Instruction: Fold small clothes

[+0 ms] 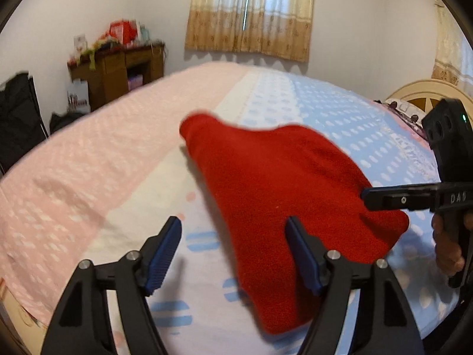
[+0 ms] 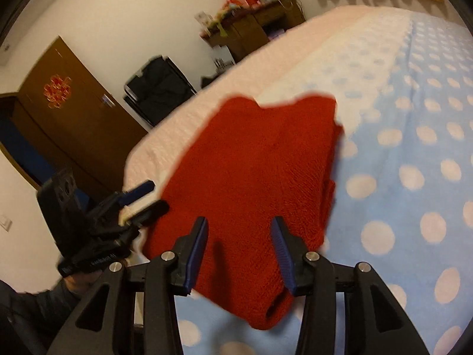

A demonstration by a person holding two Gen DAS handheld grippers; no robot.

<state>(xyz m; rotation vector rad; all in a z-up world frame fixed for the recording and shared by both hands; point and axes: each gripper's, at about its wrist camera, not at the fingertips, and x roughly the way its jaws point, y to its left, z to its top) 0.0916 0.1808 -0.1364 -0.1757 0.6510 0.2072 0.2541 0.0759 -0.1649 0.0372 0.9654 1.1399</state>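
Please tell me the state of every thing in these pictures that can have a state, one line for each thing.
red garment: lying on the bed, partly folded, held by neither gripper.
left gripper: open, nothing between its pads.
right gripper: open above the garment, not gripping it.
curtains: drawn shut over the window.
brown door: looks open, but hard to tell.

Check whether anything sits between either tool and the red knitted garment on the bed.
Nothing visible does. The red knitted garment lies folded on the dotted bedsheet, with the left tool and right tool open just above its near edges, gaps empty.
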